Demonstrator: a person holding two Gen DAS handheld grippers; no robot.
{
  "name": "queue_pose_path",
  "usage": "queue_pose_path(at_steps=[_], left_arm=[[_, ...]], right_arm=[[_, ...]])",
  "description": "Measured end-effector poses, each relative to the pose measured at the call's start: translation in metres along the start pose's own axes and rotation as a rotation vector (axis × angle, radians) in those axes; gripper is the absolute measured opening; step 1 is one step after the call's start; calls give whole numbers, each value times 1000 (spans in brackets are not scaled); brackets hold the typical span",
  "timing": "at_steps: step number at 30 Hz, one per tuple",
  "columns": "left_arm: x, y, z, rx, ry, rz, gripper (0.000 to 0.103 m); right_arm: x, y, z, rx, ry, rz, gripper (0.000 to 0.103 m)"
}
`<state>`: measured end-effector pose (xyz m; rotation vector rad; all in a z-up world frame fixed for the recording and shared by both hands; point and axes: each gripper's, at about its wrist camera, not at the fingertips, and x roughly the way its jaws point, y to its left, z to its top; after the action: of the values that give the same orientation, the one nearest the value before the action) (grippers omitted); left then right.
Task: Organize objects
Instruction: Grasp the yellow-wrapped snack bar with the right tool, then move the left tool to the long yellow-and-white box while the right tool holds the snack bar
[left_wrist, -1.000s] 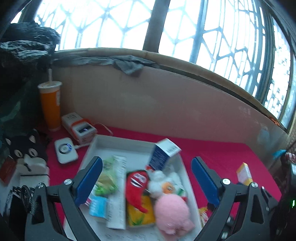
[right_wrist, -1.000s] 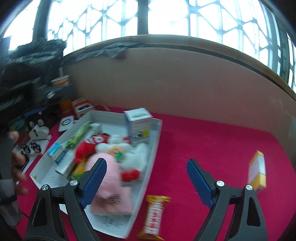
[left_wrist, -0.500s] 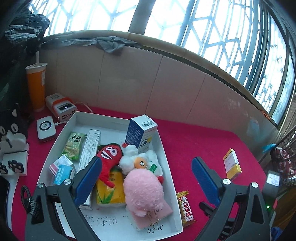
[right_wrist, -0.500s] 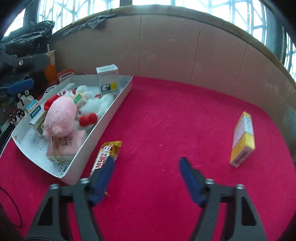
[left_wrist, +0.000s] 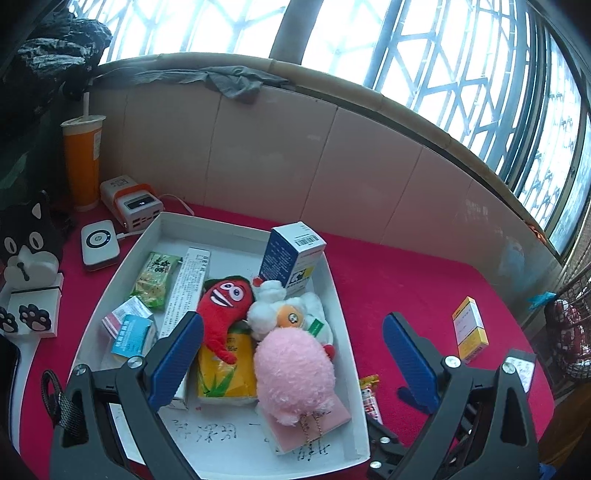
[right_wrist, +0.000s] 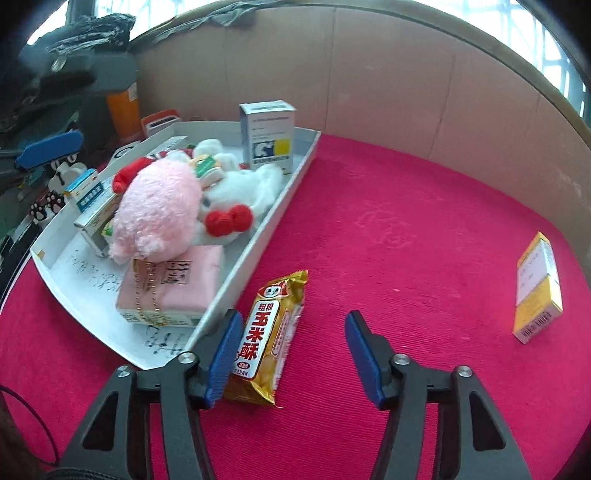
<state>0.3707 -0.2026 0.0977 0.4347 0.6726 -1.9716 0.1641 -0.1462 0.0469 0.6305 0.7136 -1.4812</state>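
Note:
A white tray (left_wrist: 236, 456) (right_wrist: 273, 218) on the red cloth holds a pink plush (left_wrist: 293, 373) (right_wrist: 155, 210), a red plush (left_wrist: 221, 306), a white plush (right_wrist: 240, 188), a blue-and-white box (left_wrist: 291, 254) (right_wrist: 267, 136) and several small packets. A gold snack bar (right_wrist: 267, 339) (left_wrist: 371, 398) lies on the cloth beside the tray's right wall. A yellow-and-white box (right_wrist: 537, 290) (left_wrist: 469, 328) lies far right. My right gripper (right_wrist: 291, 354) is open, low over the snack bar, left finger beside it. My left gripper (left_wrist: 291, 363) is open and empty above the tray.
An orange cup (left_wrist: 81, 162), a power bank (left_wrist: 131, 201), a white round-button device (left_wrist: 99, 245) and a black cat figure (left_wrist: 26, 240) stand left of the tray. A cardboard wall (right_wrist: 406, 99) rings the table's back. A wire basket (left_wrist: 570, 332) stands at the right edge.
My right gripper has moved down and forward toward the snack bar, which now lies between its fingers. My left gripper has pulled back and up from the tray.

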Motion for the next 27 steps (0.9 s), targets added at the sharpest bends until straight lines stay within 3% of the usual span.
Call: queue_pose_path(at_steps=[13,17,22,27], left_arm=[[20,-63,-1,90,45,-29,97],[25,-83,-2,130,58,-32,97],[40,-109,-5,165,86,-30,97],[71,-153,-19,239,141,-47,97]], right_arm=[[4,-13,-7,72,22,148,52],[-3,-15,-17,47,2,206,33],[-24,-49,-27,123,-56,169,27],[-50,-121,-55,295,-90,40,26]])
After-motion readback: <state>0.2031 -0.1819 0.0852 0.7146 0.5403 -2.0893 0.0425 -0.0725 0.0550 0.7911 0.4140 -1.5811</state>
